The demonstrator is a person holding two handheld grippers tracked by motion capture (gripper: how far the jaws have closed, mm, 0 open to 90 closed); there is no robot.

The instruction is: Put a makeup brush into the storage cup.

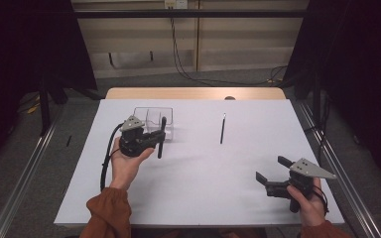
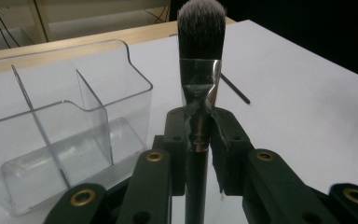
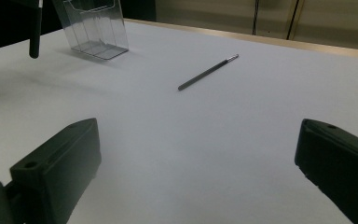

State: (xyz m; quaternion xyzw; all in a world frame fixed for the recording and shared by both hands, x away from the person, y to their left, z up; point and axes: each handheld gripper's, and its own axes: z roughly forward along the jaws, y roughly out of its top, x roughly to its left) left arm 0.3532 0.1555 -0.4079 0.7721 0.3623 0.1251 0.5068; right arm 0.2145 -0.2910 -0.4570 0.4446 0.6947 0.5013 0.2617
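My left gripper (image 1: pixel 158 137) is shut on a makeup brush (image 2: pixel 199 70), gripped on its silver ferrule and black handle, bristles up in the left gripper view. In the high view the brush (image 1: pixel 161 137) hangs just right of a clear plastic organizer (image 1: pixel 154 118) with dividers, which looks empty (image 2: pixel 70 135). A thin dark pencil-like brush (image 1: pixel 222 129) lies on the white table to the right of it (image 3: pixel 207 72). My right gripper (image 1: pixel 271 169) is held low near the front right of the table, jaws wide open with nothing between them (image 3: pixel 191 158).
A white sheet (image 1: pixel 198 168) covers the table, with a wooden strip (image 1: pixel 193 93) showing at the far edge. Dark curtains and cables stand beyond. Metal rails run along both sides of the table on the floor.
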